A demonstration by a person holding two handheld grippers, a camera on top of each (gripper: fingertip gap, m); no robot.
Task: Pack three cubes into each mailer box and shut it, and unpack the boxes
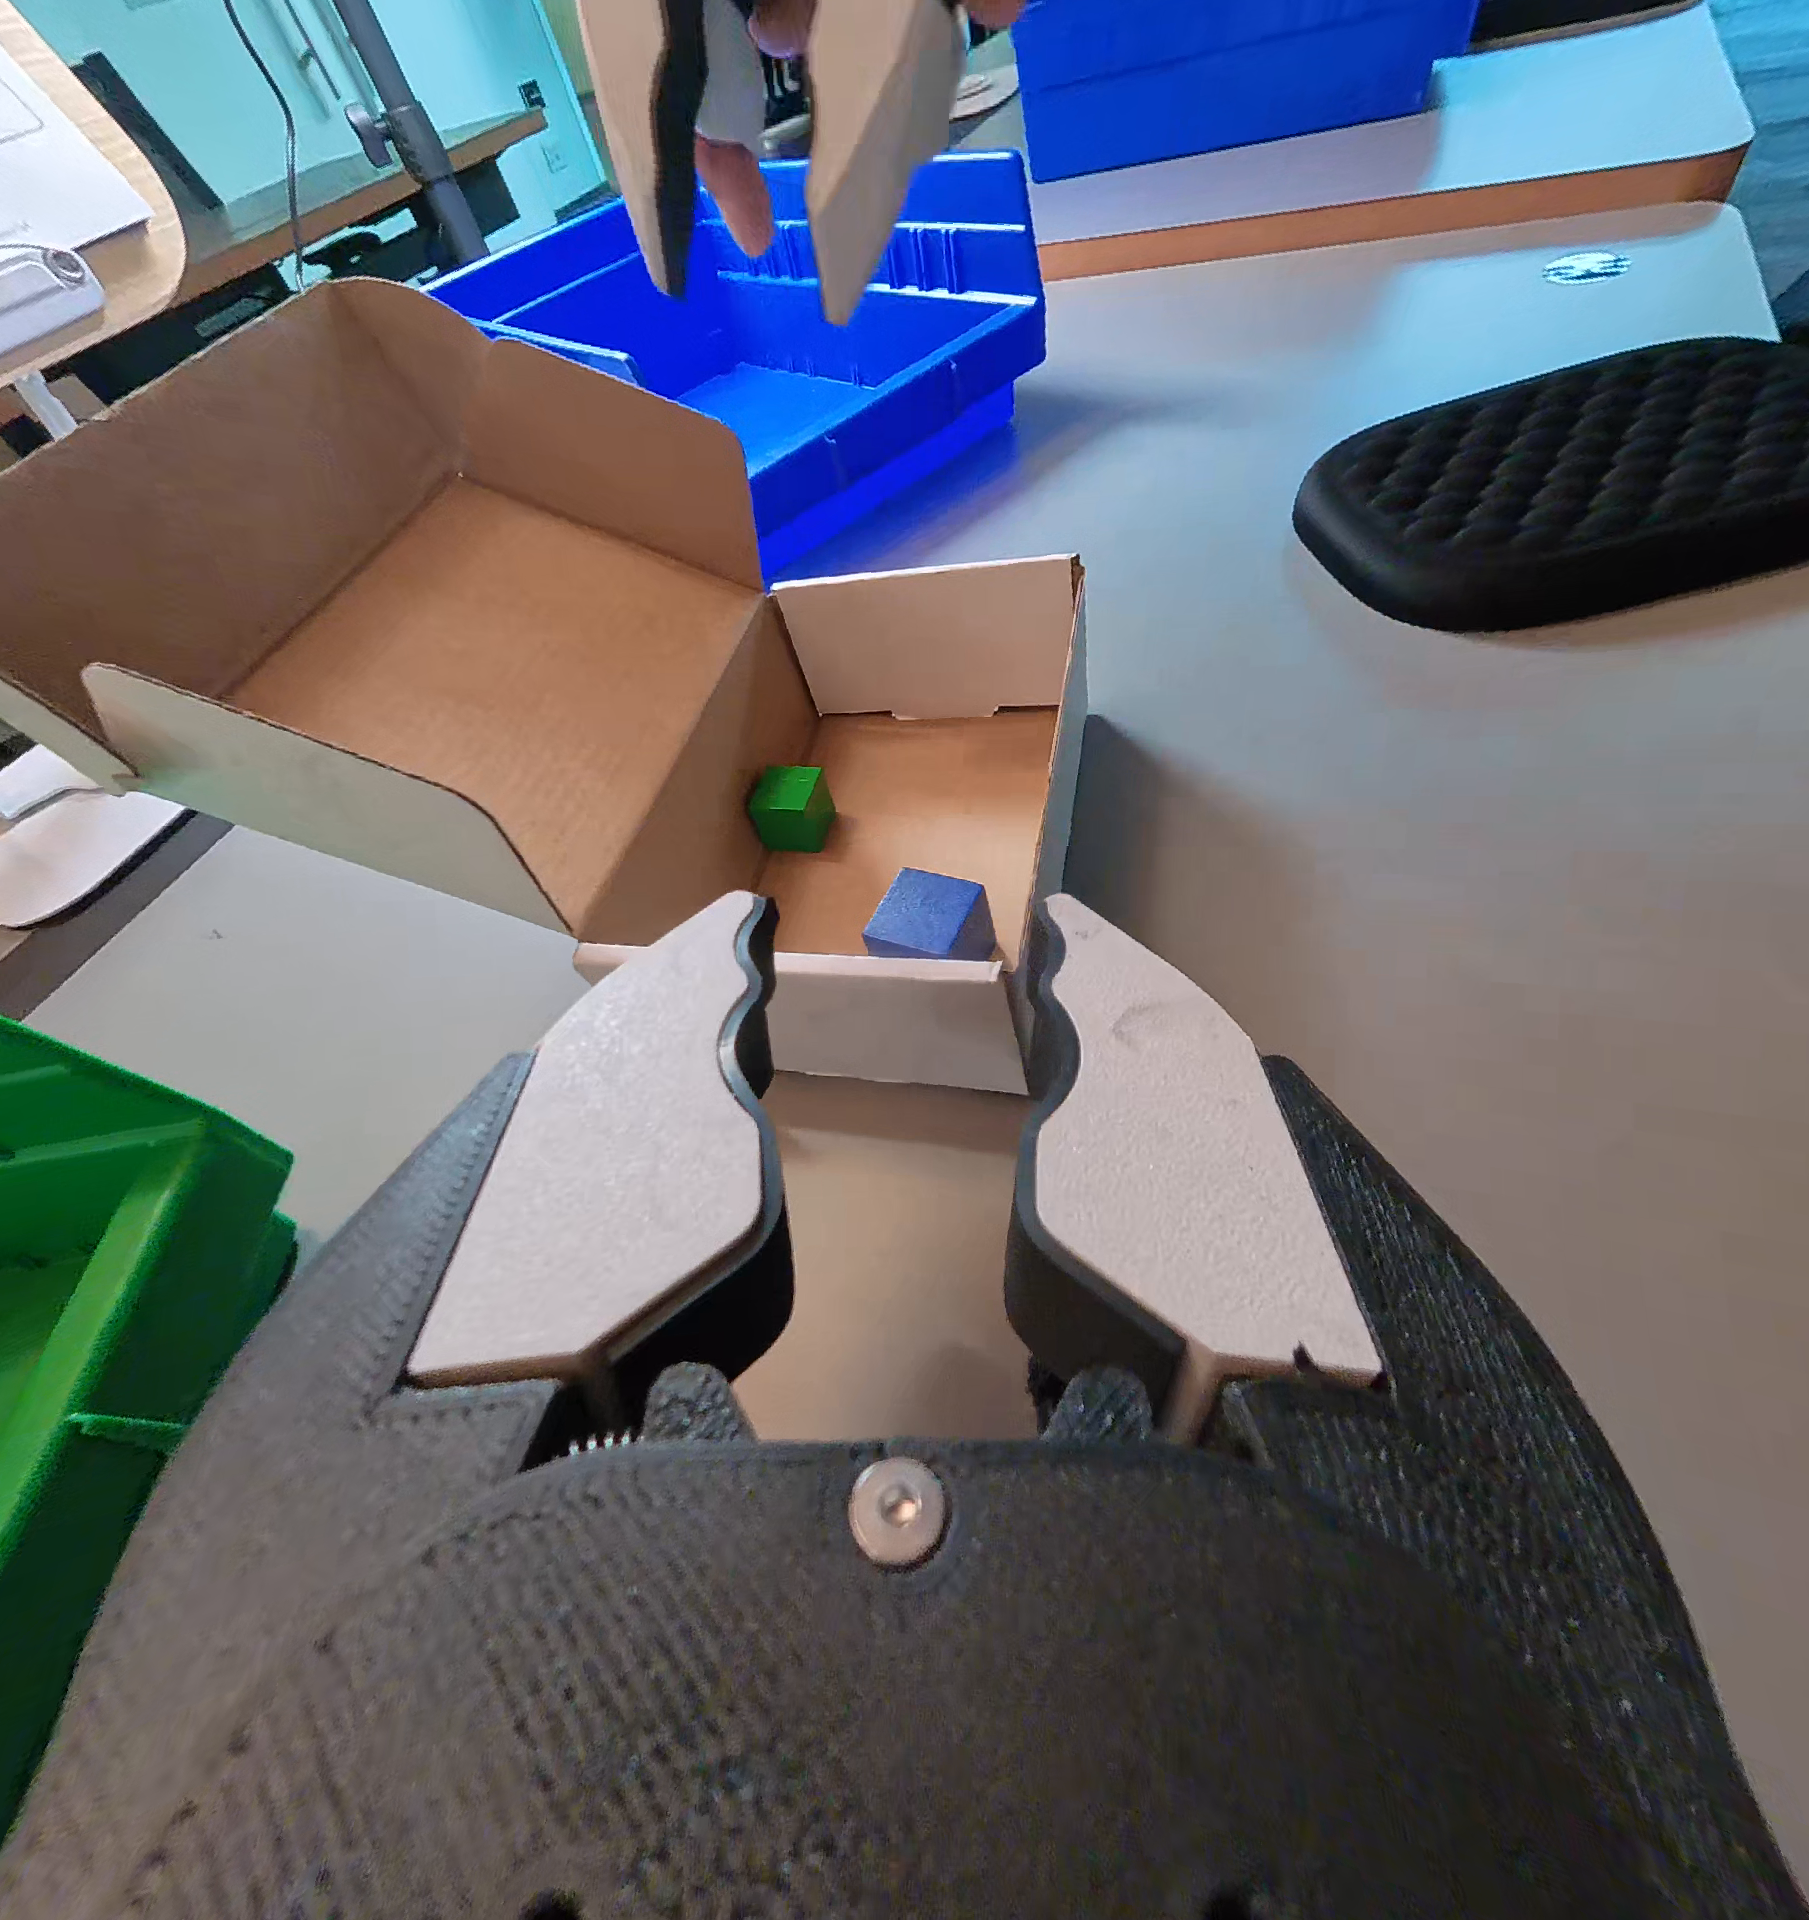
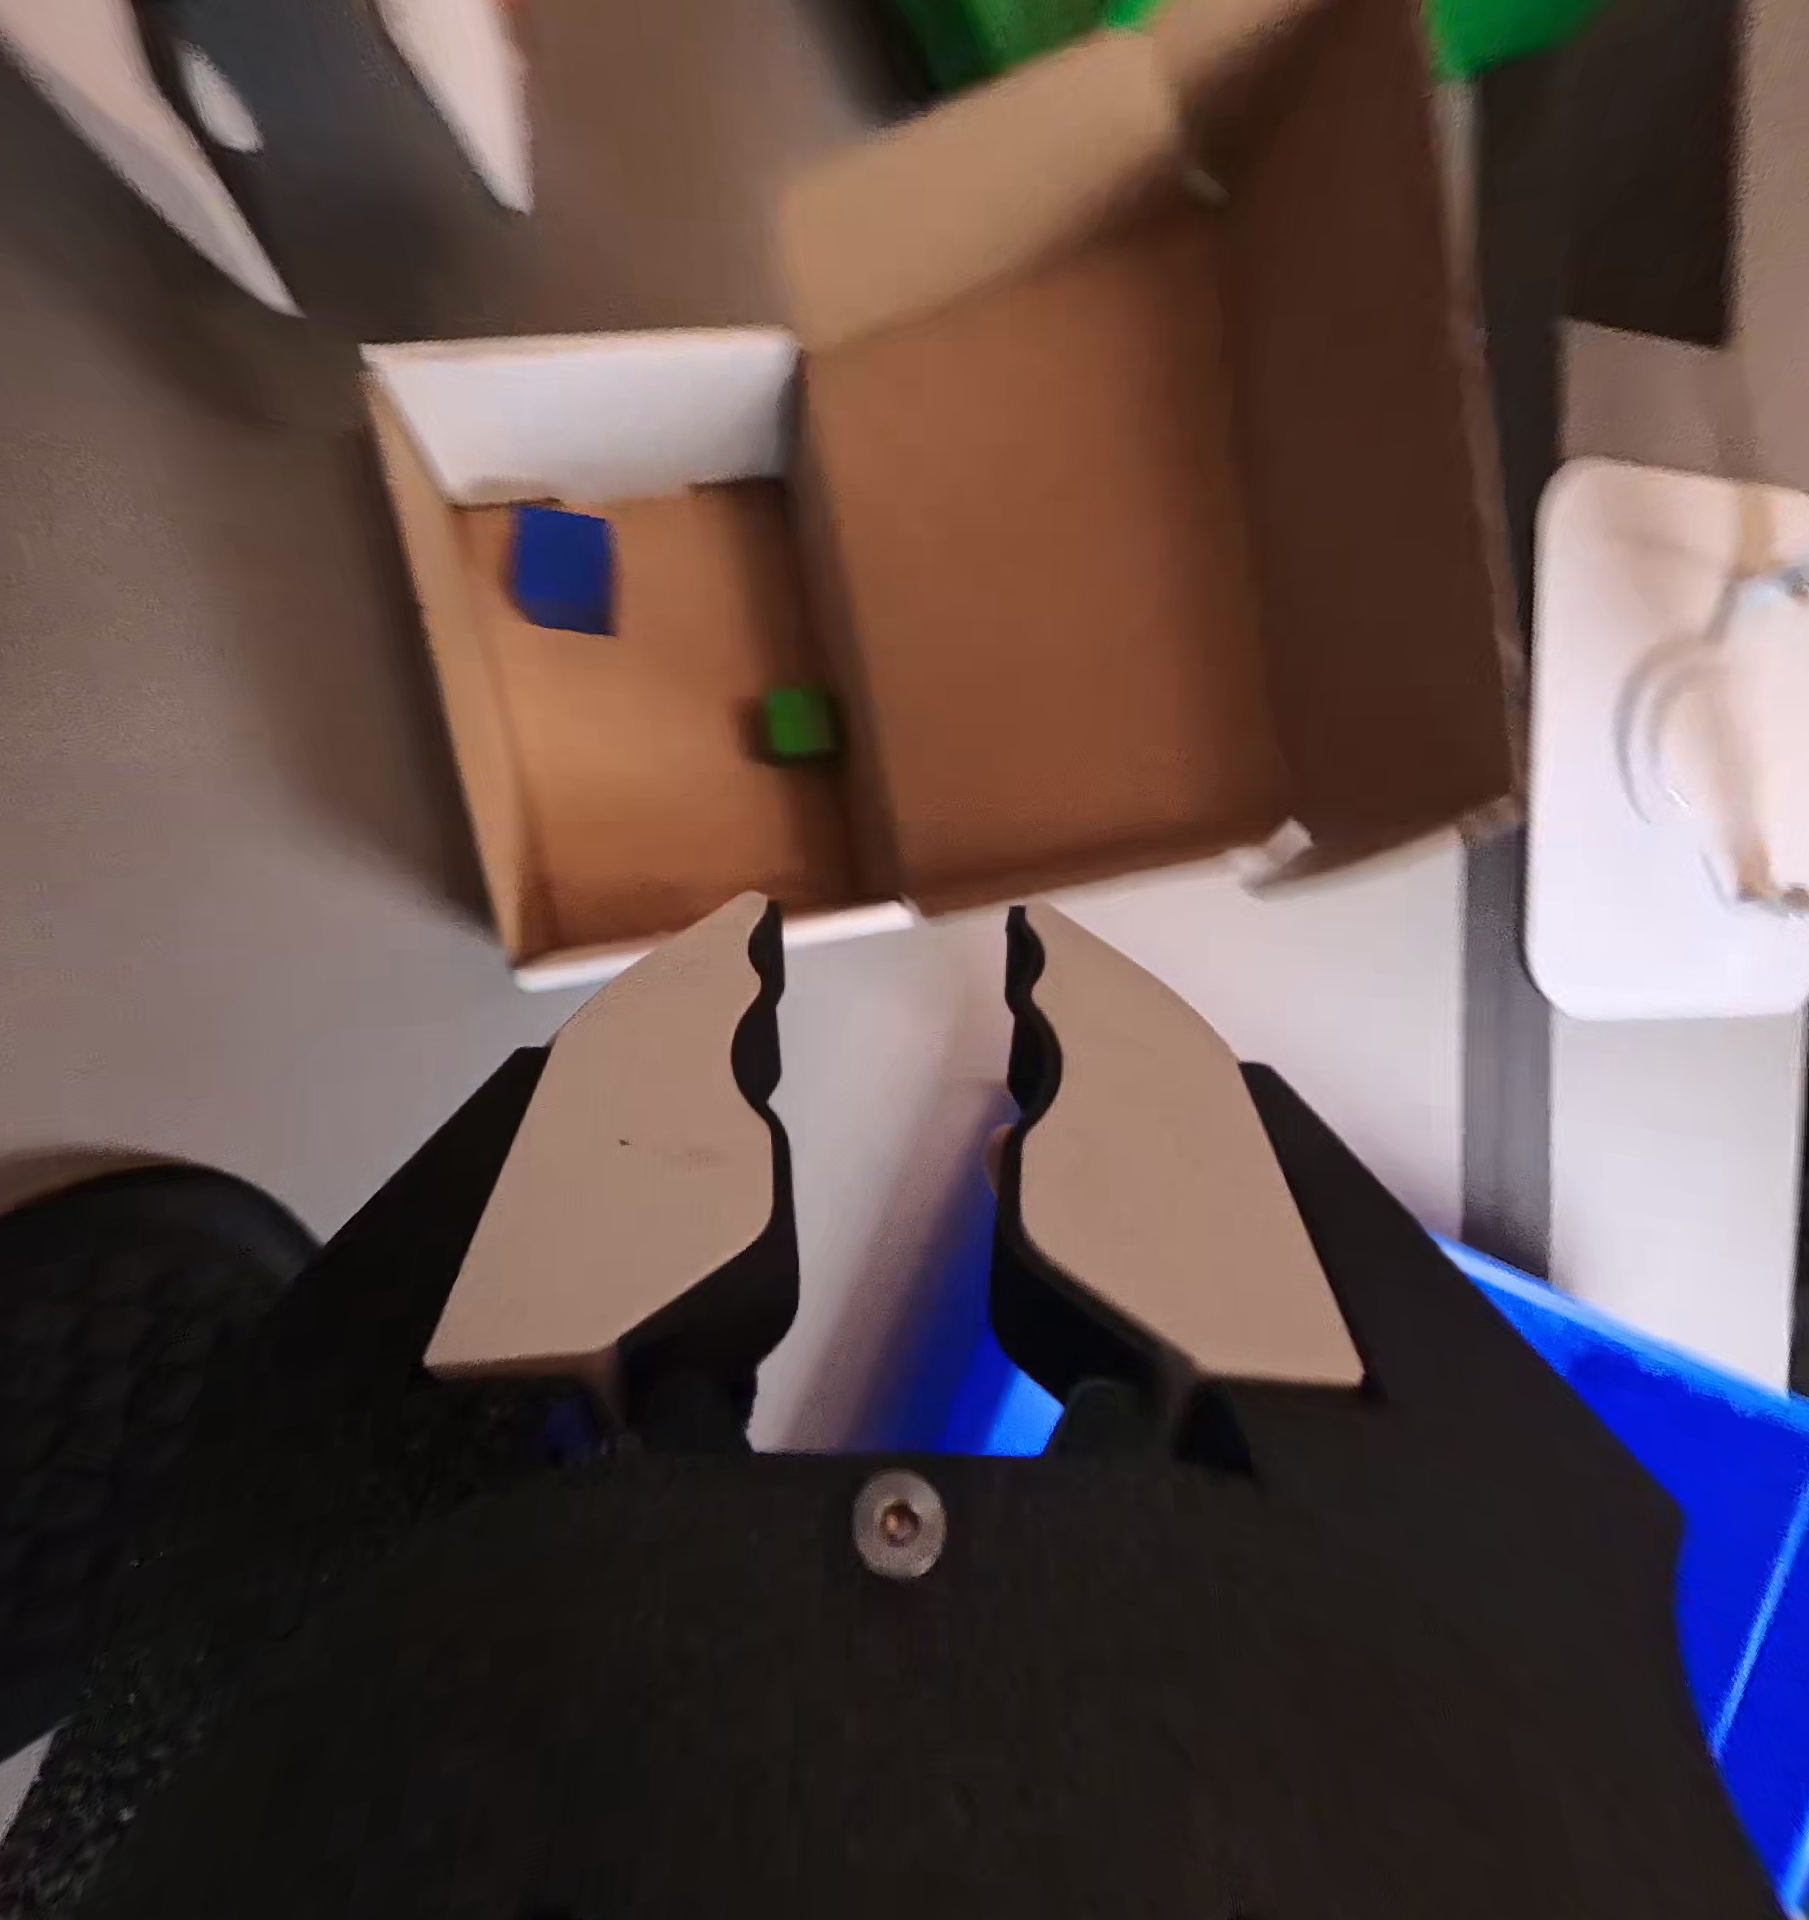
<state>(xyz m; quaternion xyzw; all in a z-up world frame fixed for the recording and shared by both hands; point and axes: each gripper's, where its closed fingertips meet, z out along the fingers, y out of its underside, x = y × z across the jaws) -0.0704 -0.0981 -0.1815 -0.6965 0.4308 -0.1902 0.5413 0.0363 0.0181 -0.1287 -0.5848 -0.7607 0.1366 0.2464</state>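
The mailer box (image 1: 921,790) sat on the desk (image 1: 1399,935) with its lid thrown back, a green cube (image 1: 793,808) and a blue cube (image 1: 926,914) lying apart on its floor. The left tongs (image 1: 895,935) stood apart and empty at the box's near wall. The right tongs (image 2: 889,920) hung apart and empty above its far side, over a blue bin (image 1: 879,343).
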